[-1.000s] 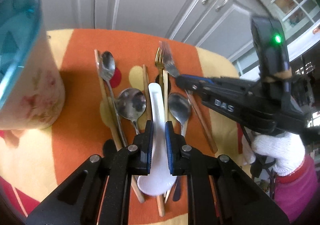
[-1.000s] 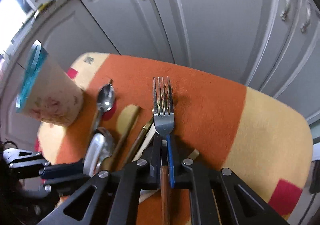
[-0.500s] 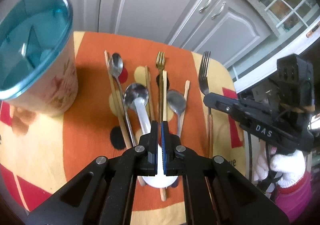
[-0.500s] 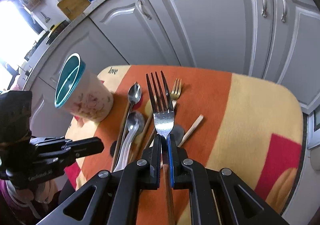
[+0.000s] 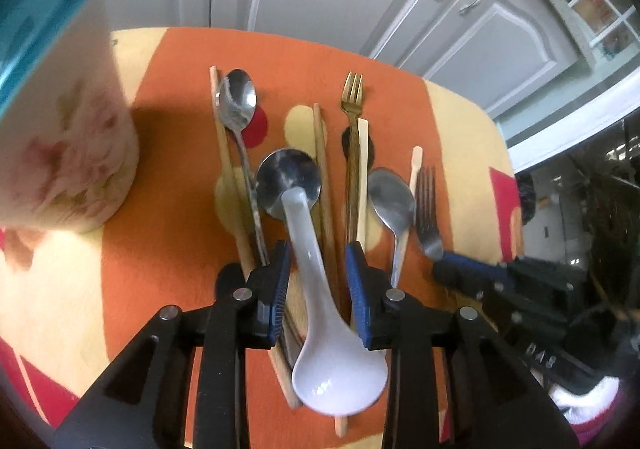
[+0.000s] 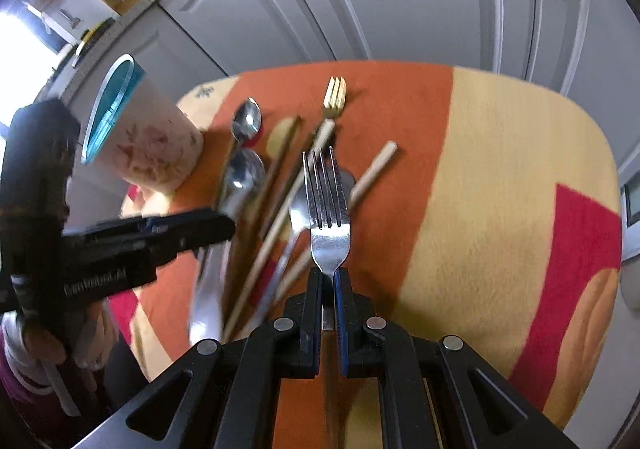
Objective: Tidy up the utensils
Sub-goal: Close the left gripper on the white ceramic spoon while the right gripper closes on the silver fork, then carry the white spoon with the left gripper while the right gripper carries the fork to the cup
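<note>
The left gripper (image 5: 318, 273) has its jaws opening, and the white ceramic soup spoon (image 5: 320, 313) lies between the pads without being pressed, its handle resting on a steel spoon (image 5: 288, 179) on the orange-and-yellow tabletop (image 5: 460, 153). The right gripper (image 6: 329, 289) is clamped on a steel fork (image 6: 326, 205) held above the row of chopsticks and spoons. A teal-rimmed floral cup (image 6: 148, 145) stands at the left. Lettering "DAS" shows on the right gripper's side; the left one's lettering is too blurred to read.

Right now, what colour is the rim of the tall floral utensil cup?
Teal blue. The rim of the tall floral utensil cup shows best in the right wrist view.
</note>
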A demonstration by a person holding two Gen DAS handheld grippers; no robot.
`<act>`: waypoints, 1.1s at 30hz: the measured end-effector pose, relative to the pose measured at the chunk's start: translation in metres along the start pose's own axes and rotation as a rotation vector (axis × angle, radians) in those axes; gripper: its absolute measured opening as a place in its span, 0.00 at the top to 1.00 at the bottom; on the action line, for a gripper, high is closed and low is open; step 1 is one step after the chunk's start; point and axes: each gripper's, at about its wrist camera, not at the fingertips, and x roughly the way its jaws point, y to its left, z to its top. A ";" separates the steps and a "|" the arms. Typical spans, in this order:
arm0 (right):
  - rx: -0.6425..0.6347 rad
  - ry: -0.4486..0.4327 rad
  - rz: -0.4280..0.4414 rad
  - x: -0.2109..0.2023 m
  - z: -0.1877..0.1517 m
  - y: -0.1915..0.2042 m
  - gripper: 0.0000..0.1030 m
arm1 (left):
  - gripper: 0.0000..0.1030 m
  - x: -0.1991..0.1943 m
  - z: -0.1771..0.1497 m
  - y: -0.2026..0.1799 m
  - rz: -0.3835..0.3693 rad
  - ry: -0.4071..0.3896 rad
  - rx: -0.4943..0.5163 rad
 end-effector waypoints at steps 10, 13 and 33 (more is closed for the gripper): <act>-0.074 0.065 -0.096 0.016 0.003 0.013 0.93 | 0.85 0.008 -0.002 -0.001 0.014 0.009 0.035; -0.091 0.088 -0.111 0.015 0.000 0.018 0.81 | 0.89 0.001 -0.002 0.002 0.004 0.000 0.036; -0.051 -0.183 0.056 -0.068 -0.009 0.037 0.94 | 0.89 -0.100 -0.013 0.016 -0.118 -0.162 0.006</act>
